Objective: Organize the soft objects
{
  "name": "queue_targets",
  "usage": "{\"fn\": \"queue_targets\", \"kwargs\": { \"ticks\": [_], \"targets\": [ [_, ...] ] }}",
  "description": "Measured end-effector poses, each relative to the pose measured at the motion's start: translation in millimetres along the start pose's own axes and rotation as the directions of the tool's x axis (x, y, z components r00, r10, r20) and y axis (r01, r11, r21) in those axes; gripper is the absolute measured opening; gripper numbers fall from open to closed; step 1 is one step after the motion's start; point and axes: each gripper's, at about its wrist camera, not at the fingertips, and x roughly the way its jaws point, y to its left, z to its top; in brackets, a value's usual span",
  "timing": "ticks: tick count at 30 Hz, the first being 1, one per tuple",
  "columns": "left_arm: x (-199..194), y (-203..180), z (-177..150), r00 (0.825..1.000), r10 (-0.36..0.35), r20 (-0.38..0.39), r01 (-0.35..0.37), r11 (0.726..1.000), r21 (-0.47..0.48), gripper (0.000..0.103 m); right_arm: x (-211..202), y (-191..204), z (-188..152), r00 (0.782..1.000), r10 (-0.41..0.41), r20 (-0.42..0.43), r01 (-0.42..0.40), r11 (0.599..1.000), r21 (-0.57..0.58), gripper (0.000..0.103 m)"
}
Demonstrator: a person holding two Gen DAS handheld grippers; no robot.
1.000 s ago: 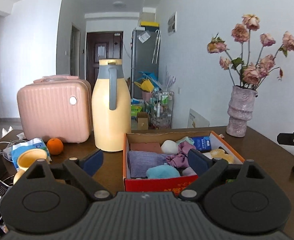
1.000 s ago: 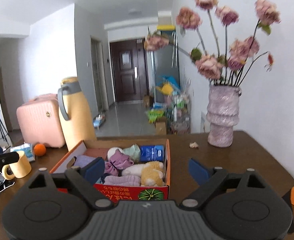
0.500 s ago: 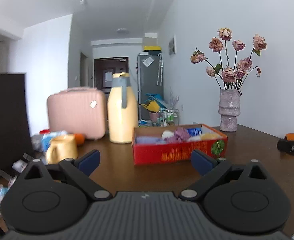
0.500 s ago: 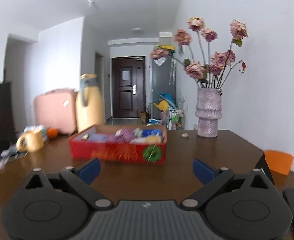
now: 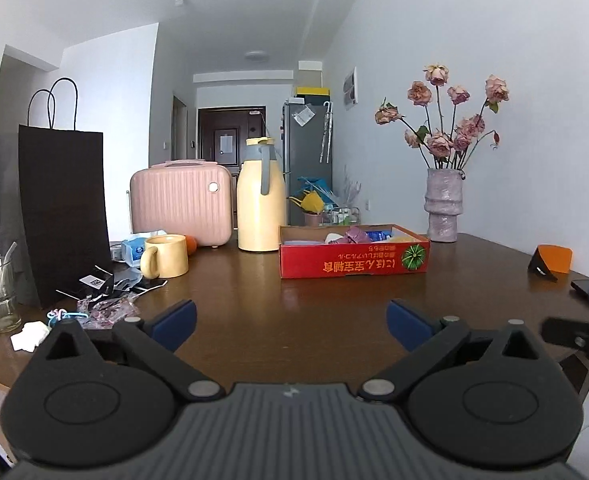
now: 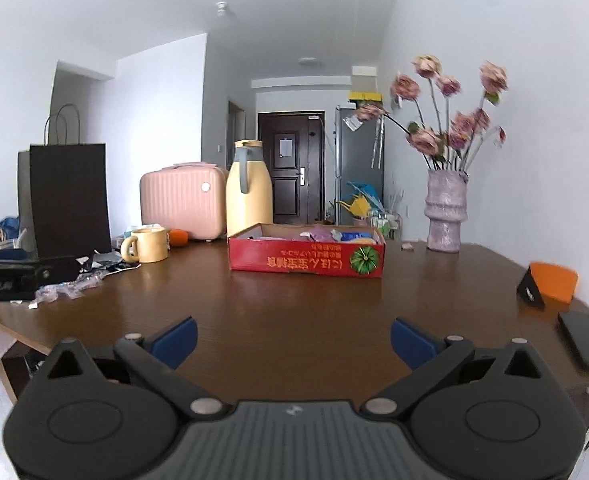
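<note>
Across the brown table [image 5: 294,320], both grippers [image 5: 290,320] [image 6: 292,338] have pulled well back from the red box [image 5: 354,266] of soft objects [image 5: 354,236], fingers spread and empty, suggesting sorting is finished.

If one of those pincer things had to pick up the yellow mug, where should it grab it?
Probably by the handle of the yellow mug, coming from the left, since the loop sticks out that way. Or pinch the open rim from above, as the mug stands upright. Both the left tool and the right tool are open and empty.
</note>
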Motion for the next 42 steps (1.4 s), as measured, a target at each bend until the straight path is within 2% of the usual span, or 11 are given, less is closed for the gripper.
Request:
{"fn": "queue_targets", "kwargs": {
  "ticks": [7,11,42],
  "targets": [
    [1.0,4.1,0.2,1.0,0.03,-0.007,-0.03,1.0,0.01,0.103,6.7,-0.1,2.2,1.0,-0.003,-0.002,0.003,1.0,-0.011,0.103],
    [0.4,1.6,-2.5,1.0,0.024,-0.013,-0.024,0.999,0.025,0.103,6.8,-7.3,3.7,1.0,0.0,0.003,0.0,0.999,0.033,0.103],
    [-6.4,1.4,-5.7,0.999,0.023,0.022,-0.023,1.0,0.013,0.103,7.9,-7.9,1.3,1.0,-0.013,0.019,0.012,0.999,0.035,0.103]
  ]
}}
